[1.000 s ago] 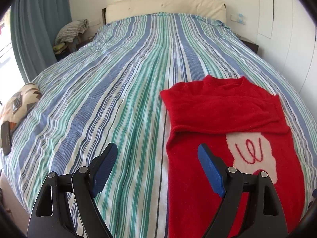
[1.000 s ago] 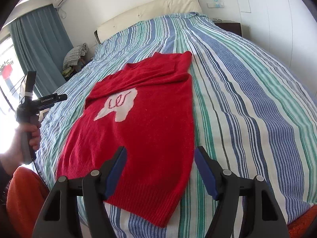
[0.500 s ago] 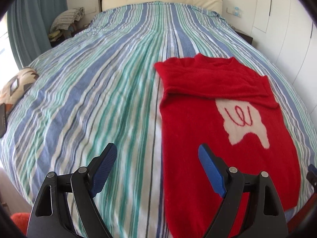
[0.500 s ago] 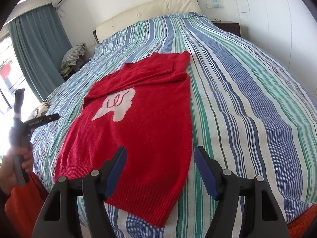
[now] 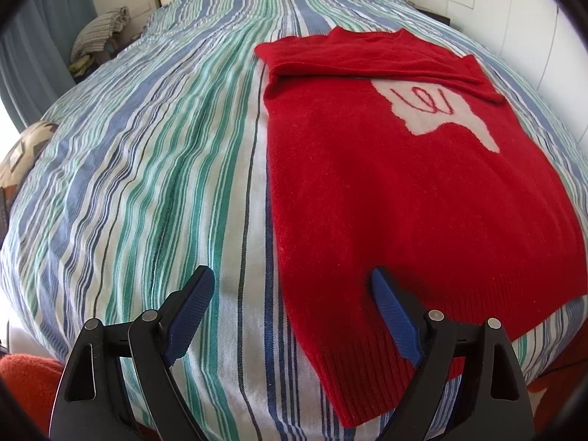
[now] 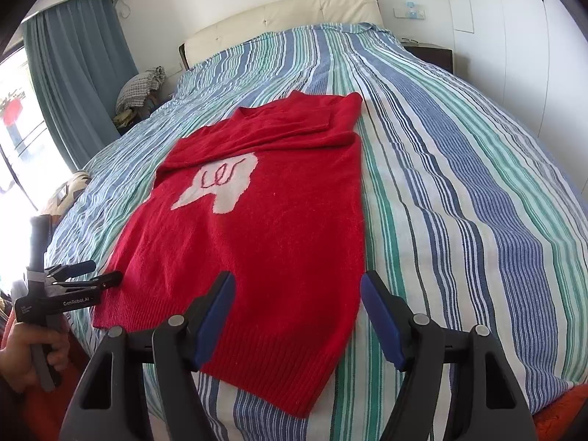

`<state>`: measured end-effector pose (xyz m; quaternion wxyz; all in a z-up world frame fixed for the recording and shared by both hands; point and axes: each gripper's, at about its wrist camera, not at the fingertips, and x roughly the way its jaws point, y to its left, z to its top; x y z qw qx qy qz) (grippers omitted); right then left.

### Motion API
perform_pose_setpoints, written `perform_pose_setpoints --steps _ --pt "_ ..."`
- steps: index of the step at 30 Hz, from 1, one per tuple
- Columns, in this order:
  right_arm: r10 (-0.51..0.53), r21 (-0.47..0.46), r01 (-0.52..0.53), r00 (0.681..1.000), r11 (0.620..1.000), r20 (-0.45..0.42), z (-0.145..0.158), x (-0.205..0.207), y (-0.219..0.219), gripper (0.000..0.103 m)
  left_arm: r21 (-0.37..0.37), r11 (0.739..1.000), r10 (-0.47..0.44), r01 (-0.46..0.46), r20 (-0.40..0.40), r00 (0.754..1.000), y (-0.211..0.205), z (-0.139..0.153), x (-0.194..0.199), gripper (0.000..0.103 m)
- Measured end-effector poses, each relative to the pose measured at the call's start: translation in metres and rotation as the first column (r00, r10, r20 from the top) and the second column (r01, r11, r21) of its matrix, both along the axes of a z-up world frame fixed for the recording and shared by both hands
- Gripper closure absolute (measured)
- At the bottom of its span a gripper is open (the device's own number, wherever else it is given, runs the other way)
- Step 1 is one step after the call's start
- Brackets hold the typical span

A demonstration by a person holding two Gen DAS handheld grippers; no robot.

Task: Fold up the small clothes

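A red knit sweater [image 5: 404, 183] with a white patch on its chest lies flat on the striped bed cover [image 5: 147, 165], collar toward the headboard and sleeves folded across the top. My left gripper [image 5: 292, 279] hovers open over the sweater's near left edge, just above the ribbed hem; nothing is between its blue pads. In the right wrist view my right gripper [image 6: 297, 279] stands open over the hem's right part of the sweater [image 6: 264, 239], also holding nothing. There the left gripper [image 6: 104, 271] shows at the hem's left corner, held by a hand [image 6: 22, 349].
The bed cover [image 6: 459, 183] stretches wide on both sides of the sweater. A cream headboard [image 6: 286, 14], a blue curtain [image 6: 73, 73] and a pile of clothes [image 6: 141, 88] stand at the far left. A patterned cushion [image 5: 25, 147] lies at the bed's left edge. Orange fabric [image 5: 25, 371] sits below the near edge.
My left gripper has come down and closer to the sweater's lower left corner, so the sweater now fills more of its view. The right gripper has kept still.
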<state>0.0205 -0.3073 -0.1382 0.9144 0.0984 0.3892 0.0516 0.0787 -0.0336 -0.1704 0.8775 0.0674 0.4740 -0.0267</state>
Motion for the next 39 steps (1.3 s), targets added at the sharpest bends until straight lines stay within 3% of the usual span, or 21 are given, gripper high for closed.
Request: perform_pose_setpoints --steps 21,26,29,32,35,39 --pt "-0.005 0.008 0.006 1.000 1.000 -0.021 -0.003 0.002 -0.004 0.033 0.044 0.999 0.003 -0.002 -0.023 1.000 0.004 -0.007 -0.002 0.007" --pt "-0.084 0.059 0.084 0.996 0.995 -0.005 0.006 -0.004 -0.029 0.033 0.056 0.997 0.055 -0.052 -0.050 0.997 0.025 -0.002 -0.010 0.007" --pt "-0.156 0.116 0.158 0.988 0.981 -0.020 0.005 -0.010 -0.050 0.033 0.015 0.997 0.083 -0.082 -0.060 0.995 0.038 0.003 -0.018 0.007" --pt "-0.185 0.176 0.189 0.982 0.966 -0.041 0.004 -0.014 -0.062 0.033 -0.075 0.993 0.091 -0.094 -0.045 0.995 0.048 0.012 -0.025 0.008" --pt "-0.173 0.184 0.178 0.984 0.967 -0.042 0.004 -0.016 -0.059 0.033 -0.183 0.979 0.081 -0.086 -0.032 0.996 0.053 0.017 -0.025 0.008" --pt "-0.139 0.166 0.144 0.990 0.976 -0.039 0.005 -0.015 -0.049 0.033 -0.247 0.967 0.045 -0.055 -0.048 0.998 0.049 0.012 -0.022 0.008"
